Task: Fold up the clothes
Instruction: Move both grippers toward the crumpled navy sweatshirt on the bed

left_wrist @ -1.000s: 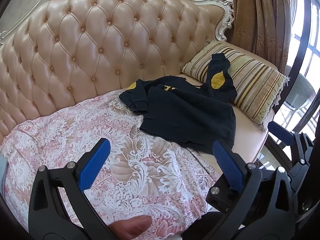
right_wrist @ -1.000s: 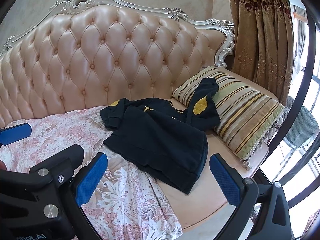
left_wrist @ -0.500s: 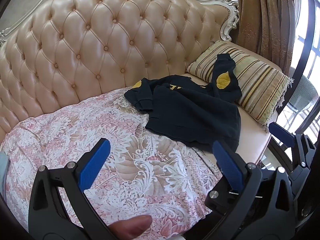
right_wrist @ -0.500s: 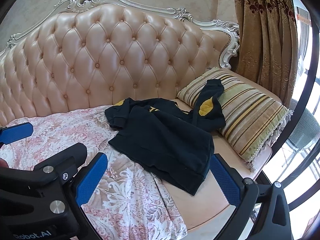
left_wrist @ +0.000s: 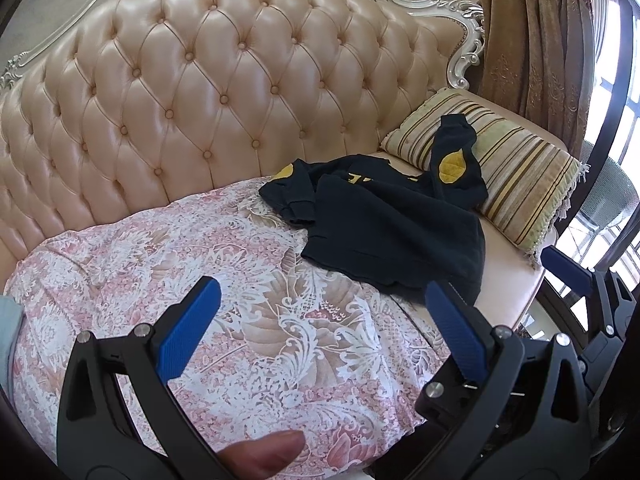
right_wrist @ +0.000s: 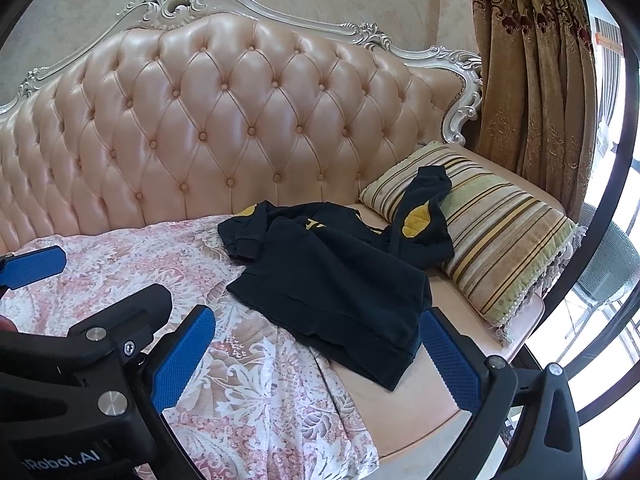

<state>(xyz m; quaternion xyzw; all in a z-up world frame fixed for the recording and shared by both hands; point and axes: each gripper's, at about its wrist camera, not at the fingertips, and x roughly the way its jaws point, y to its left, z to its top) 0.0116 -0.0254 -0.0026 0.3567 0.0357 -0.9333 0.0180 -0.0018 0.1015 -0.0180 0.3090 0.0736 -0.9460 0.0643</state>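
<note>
Pink floral cover [left_wrist: 224, 280] fills the sofa [left_wrist: 224, 92] seat's left part, bare beneath my left claw [left_wrist: 320, 332], which hangs spread with nothing between its pads. Further right lies the dark sweatshirt [right_wrist: 336, 276], crumpled near the seat's right end: one sleeve bunched towards the backrest, the other flung up onto the striped cushion [right_wrist: 504, 240]. My right claw [right_wrist: 316, 360] hangs spread too, short of the hem. I judge the garment unfolded: smoothing, sleeves and folding all remain.
</note>
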